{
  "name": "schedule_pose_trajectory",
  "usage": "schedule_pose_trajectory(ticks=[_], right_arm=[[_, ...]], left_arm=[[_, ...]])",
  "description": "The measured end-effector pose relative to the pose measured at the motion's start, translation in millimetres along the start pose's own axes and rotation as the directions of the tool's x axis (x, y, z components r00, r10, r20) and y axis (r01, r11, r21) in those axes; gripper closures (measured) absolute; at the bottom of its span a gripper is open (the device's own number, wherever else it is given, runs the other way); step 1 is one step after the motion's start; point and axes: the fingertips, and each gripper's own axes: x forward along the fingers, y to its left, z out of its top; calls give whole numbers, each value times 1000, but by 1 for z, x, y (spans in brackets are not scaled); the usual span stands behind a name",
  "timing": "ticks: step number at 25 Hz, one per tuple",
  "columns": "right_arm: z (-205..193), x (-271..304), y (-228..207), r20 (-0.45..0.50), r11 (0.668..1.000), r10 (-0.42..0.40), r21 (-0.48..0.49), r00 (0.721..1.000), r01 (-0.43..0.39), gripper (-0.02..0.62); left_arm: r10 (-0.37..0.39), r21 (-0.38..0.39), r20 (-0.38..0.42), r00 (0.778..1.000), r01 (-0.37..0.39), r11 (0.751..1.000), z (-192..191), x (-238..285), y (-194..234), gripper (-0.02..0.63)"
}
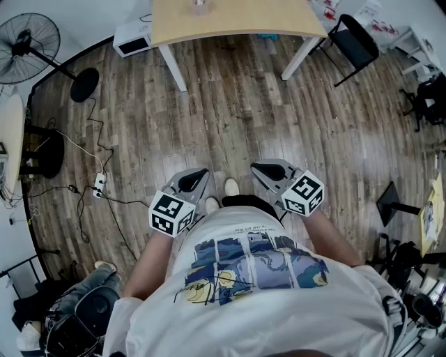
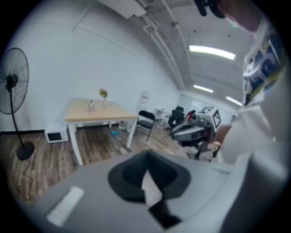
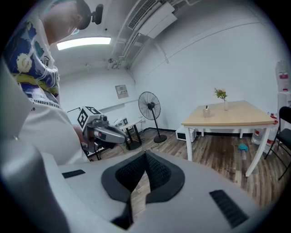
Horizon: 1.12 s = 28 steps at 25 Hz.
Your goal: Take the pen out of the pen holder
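A light wooden table [image 1: 237, 21] stands across the room, well away from me. On it are a small holder-like item [image 3: 206, 110] and a little vase with a plant [image 3: 224, 102]; they are too small to make out a pen. The same table [image 2: 97, 113] appears in the left gripper view. My left gripper [image 1: 197, 176] and right gripper [image 1: 269, 169] are held close to my waist over the wooden floor, pointing toward the table. Both have their jaws closed together with nothing between them.
A standing fan [image 1: 31, 42] is at the far left, with a white box [image 1: 132, 38] beside the table's left leg. A black chair [image 1: 355, 38] sits at the table's right end. A power strip with cables [image 1: 100, 185] lies on the floor to my left.
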Motion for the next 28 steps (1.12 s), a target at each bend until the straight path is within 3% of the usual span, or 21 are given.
schedule_pose_trajectory(ticks=[6,14,22,28], right_arm=[[16,5,-47,15,999,22,-23,1000,-22,589],[26,36,-83,2,997,77,-3,997,-77,589],[61,105,-145,-30,1000,14,27,999,-13,588],[122,167,-196,-33,997,-61,54,998,63,566]], left_arm=[[-22,90,25,999,19,996,47,46,-1,598],[10,9,43,999,-11,1000,64,71,35,598],[-26,-13,89,996,27,1000,96,99,136,598],[-109,32,85,990,107,994,140,110,220,598]])
